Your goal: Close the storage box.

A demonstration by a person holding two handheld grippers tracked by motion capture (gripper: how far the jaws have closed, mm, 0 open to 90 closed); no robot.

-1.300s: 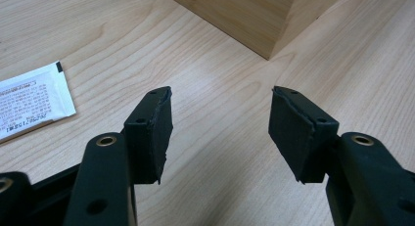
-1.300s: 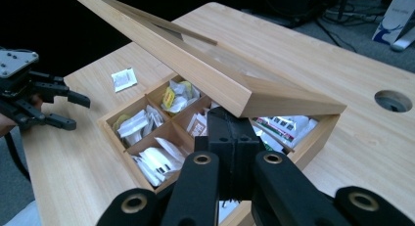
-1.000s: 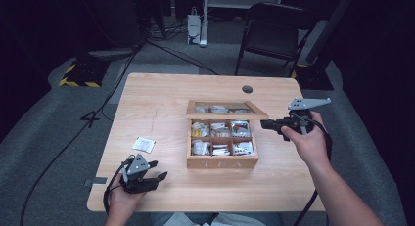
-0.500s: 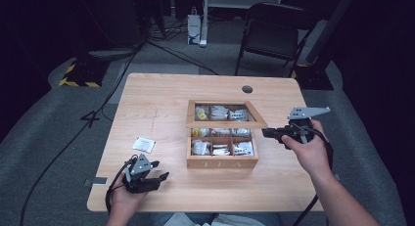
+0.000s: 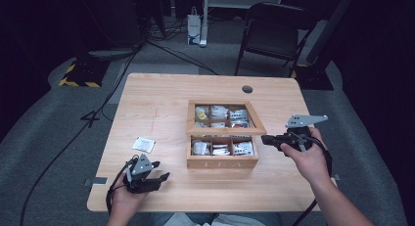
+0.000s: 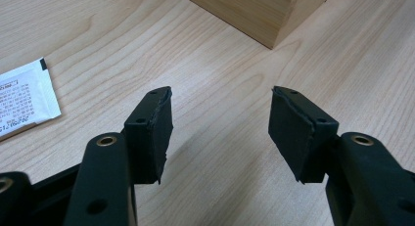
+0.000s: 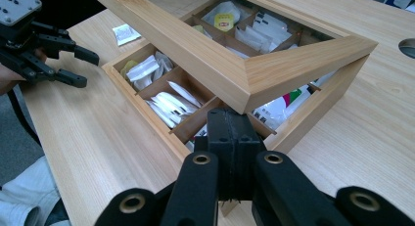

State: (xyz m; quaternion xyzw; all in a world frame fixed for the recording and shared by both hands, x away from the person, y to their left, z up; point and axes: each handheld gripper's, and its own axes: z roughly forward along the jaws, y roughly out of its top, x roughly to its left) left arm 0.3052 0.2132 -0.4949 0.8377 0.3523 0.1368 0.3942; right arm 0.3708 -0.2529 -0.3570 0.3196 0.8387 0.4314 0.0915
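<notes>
One table (image 5: 161, 108); one wooden box (image 5: 222, 162) with one hinged lid (image 5: 225, 131), half raised; six compartments in the box, in two rows of three; the packets inside them are too many and too overlapped to count; one loose packet (image 5: 144, 144) lying on the table outside the box; two grippers, a left gripper (image 5: 150, 174) and a right gripper (image 5: 265, 139), each with two jaws; one folding chair (image 5: 274, 37) beyond the table; one round hole (image 5: 247, 89) in the tabletop.
</notes>
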